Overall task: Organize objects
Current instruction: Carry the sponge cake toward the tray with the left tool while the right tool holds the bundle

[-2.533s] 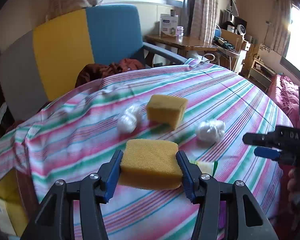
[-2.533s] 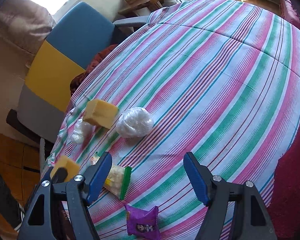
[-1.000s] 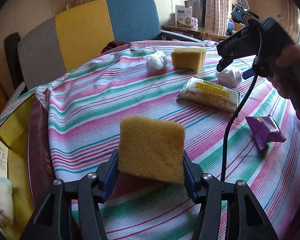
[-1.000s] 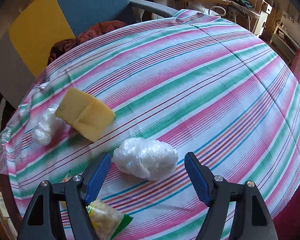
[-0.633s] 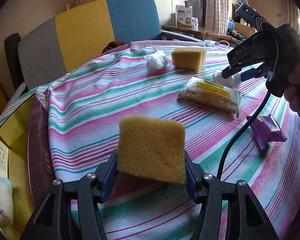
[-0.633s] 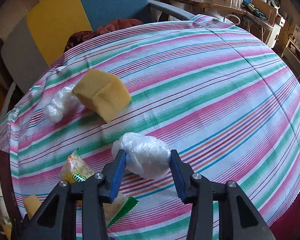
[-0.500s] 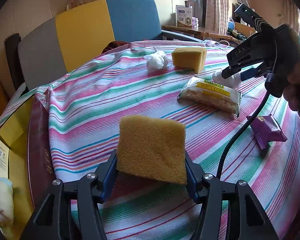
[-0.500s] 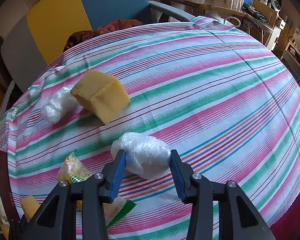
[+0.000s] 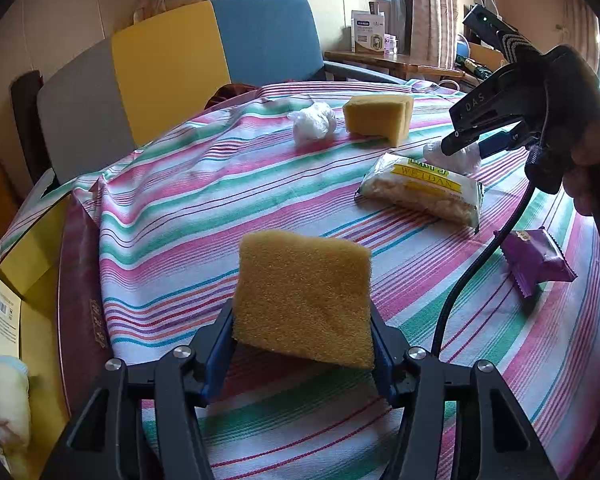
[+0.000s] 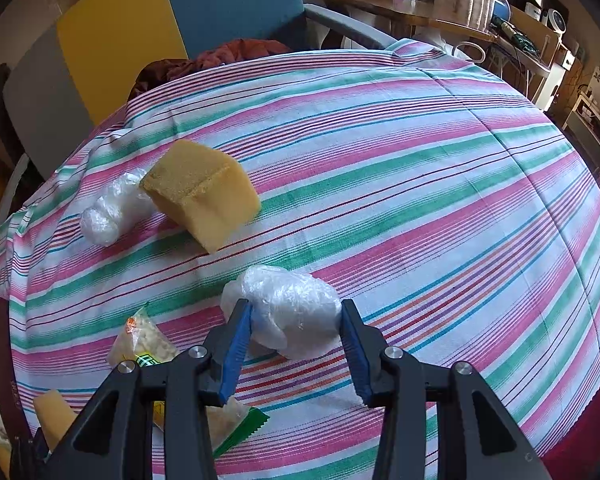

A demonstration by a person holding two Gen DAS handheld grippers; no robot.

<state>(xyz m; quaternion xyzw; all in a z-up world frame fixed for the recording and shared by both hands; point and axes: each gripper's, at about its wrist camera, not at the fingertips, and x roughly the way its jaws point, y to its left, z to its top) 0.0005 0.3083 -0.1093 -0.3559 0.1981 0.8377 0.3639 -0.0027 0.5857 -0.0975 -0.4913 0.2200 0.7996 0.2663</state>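
Meanwhile, left tool (image 9: 302,334) clamps sponge (image 9: 303,297) near tablecloth edge (image 9: 104,240); right tool (image 10: 296,330) pinches plastic ball (image 10: 288,308).

Left tool (image 9: 302,336) tipped forward and down, jaws clamped on either side of a yellow sponge (image 9: 303,296), lifted off the counter; right tool (image 10: 296,342) pitched steeply down, jaws just closed in, blue pads (image 10: 236,340) pressing a white plastic bundle (image 10: 288,308); a hand (image 9: 592,168) grips its handle, cable trailing below.
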